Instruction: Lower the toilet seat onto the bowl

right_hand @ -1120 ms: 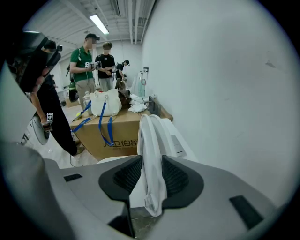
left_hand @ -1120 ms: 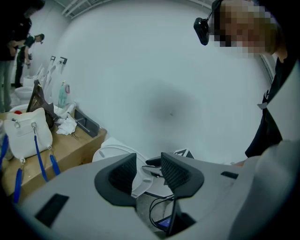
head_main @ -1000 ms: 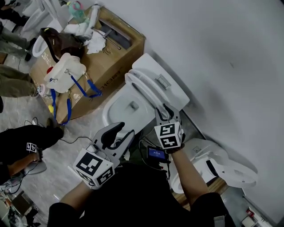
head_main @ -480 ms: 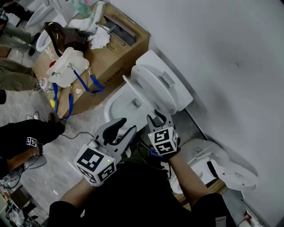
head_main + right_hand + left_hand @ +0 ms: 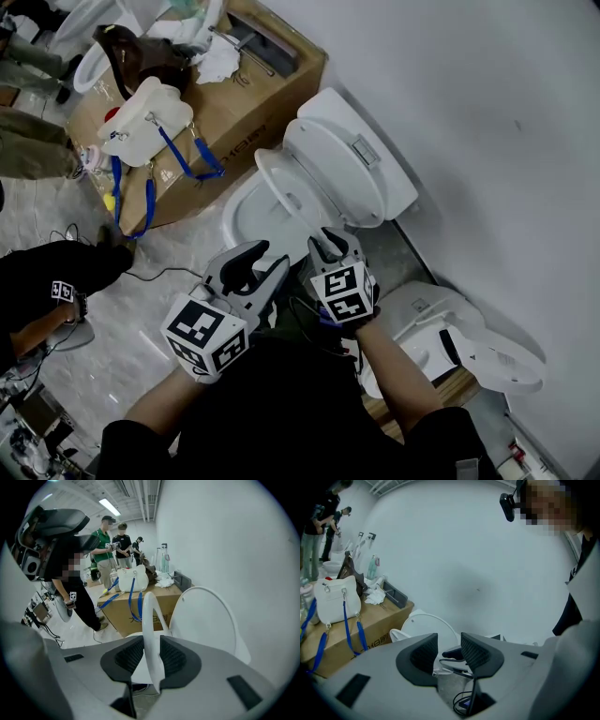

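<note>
Two grippers are held before the bowl (image 5: pixel 246 214). The left gripper (image 5: pixel 262 260) has its jaws apart, with nothing between them. The right gripper (image 5: pixel 333 239) is closing its jaws on the rim of the toilet seat (image 5: pixel 281 192), which stands tilted, apart from the lid (image 5: pixel 342 169) and not yet on the bowl.

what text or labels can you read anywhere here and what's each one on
Cardboard box: dark print on its side, too blurred to read.
Marker cubes: black-and-white square patterns only, no words.
Nothing else in these views carries words or numbers that can be made out.
</note>
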`<action>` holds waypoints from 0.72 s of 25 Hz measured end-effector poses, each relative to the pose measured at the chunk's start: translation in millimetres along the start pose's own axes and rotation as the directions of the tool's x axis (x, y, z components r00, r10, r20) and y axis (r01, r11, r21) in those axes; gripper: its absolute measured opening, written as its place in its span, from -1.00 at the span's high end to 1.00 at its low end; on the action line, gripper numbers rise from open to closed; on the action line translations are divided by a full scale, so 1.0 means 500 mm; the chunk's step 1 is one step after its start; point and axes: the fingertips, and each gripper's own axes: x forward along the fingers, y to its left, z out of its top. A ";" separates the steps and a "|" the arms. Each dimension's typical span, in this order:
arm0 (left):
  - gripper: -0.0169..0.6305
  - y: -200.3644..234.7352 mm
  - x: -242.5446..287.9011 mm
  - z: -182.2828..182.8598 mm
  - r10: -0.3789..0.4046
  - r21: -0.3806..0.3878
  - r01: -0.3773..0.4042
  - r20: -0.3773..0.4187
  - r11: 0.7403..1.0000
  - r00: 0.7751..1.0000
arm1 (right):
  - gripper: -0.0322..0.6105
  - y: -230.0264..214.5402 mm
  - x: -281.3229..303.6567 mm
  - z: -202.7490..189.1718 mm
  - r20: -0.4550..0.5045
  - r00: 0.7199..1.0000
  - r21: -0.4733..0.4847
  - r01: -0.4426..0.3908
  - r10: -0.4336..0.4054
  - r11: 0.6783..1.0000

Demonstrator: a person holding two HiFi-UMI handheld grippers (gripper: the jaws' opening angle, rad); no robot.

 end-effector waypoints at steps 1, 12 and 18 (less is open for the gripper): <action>0.45 0.007 -0.003 -0.008 -0.001 -0.006 0.001 -0.005 1.000 1.000 | 0.52 0.011 0.003 -0.002 -0.004 1.000 -0.003 -0.003 0.003 1.000; 0.46 0.113 -0.015 -0.113 0.116 0.149 -0.110 -0.035 0.983 0.993 | 0.63 0.117 0.040 -0.029 -0.049 0.999 -0.057 0.000 -0.003 0.998; 0.46 0.180 0.010 -0.197 0.112 0.059 -0.106 -0.112 0.993 0.987 | 0.63 0.154 0.059 -0.044 -0.067 0.998 -0.082 0.010 -0.016 0.997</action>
